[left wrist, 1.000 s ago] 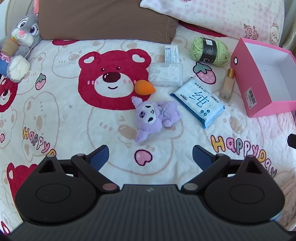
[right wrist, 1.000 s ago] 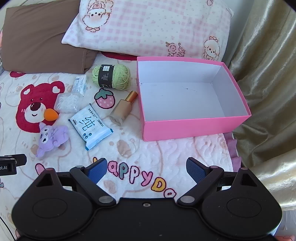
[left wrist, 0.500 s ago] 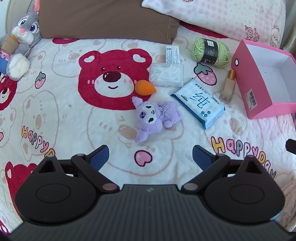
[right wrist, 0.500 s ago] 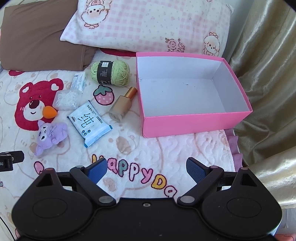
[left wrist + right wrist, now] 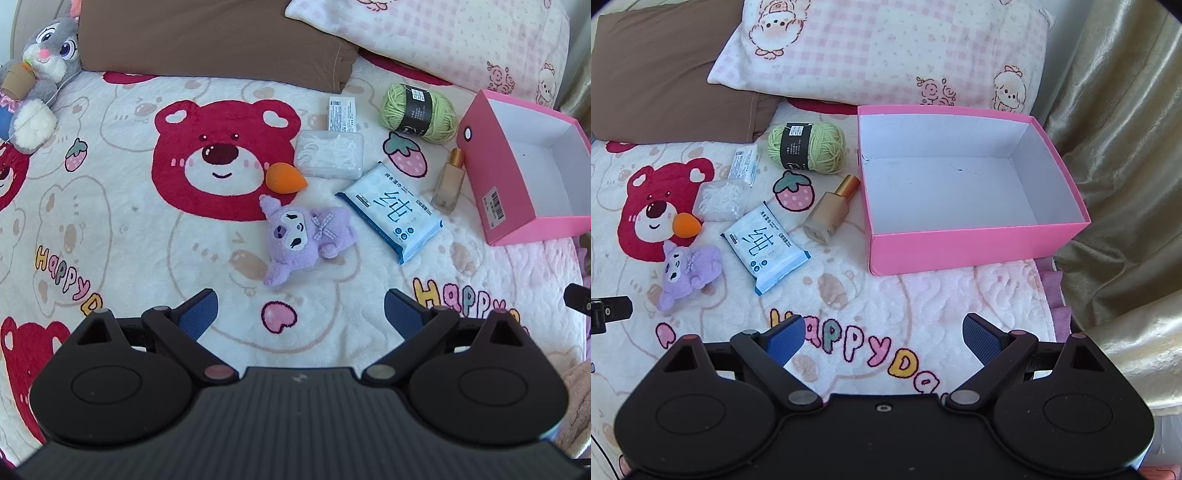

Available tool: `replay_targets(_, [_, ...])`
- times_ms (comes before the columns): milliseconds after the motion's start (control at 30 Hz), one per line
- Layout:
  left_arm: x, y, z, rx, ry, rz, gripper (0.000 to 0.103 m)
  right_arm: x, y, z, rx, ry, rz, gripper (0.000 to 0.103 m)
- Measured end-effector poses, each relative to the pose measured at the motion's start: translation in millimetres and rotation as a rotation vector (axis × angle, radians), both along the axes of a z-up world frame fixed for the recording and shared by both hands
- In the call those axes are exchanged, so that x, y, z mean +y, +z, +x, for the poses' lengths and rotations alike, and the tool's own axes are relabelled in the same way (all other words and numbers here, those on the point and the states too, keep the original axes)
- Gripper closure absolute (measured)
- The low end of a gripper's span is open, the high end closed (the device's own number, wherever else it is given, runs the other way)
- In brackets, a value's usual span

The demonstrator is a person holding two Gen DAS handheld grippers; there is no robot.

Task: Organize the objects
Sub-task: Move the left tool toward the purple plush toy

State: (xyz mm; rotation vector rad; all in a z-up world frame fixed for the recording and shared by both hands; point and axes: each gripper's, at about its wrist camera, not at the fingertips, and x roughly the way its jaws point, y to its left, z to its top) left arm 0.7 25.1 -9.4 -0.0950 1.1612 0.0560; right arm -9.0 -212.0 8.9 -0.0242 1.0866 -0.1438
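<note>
An empty pink box (image 5: pixel 975 251) (image 5: pixel 491 184) stands on the bed at the right. Left of it lie a foundation bottle (image 5: pixel 831 210) (image 5: pixel 448 181), green yarn (image 5: pixel 809 147) (image 5: pixel 419 109), a blue wipes pack (image 5: pixel 764 245) (image 5: pixel 389 210), a purple plush (image 5: pixel 689 267) (image 5: pixel 303 240), an orange sponge (image 5: pixel 686 224) (image 5: pixel 284 178), a clear floss-pick case (image 5: pixel 720 199) (image 5: pixel 330 154) and a small white packet (image 5: pixel 745 164) (image 5: pixel 342 113). My left gripper (image 5: pixel 300 312) is open and empty, just short of the plush. My right gripper (image 5: pixel 884 338) is open and empty, short of the box.
A brown pillow (image 5: pixel 207 37) and a pink checked pillow (image 5: pixel 886 51) lie at the head of the bed. A grey bunny plush (image 5: pixel 37 62) sits at the far left. A gold curtain (image 5: pixel 1119 147) hangs right of the bed edge.
Both grippers have crept slightly forward, so the objects sit a little lower in the views. Nothing was grasped or moved.
</note>
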Motion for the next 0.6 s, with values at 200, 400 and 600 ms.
replay_targets(200, [-0.4,-0.2,-0.1,0.000,0.000,-0.002,0.005,0.4,0.2,-0.4,0.000,0.000,-0.002,0.009])
replay_targets(400, [-1.4,-0.6,-0.2,0.006,-0.010,0.005,0.005,0.5,0.4,-0.6,-0.001,-0.001,-0.003,0.009])
replay_targets(600, [-3.8,-0.7,-0.3,0.008,-0.021,0.017,0.005,0.4,0.5,-0.5,0.000,-0.002,-0.003,0.009])
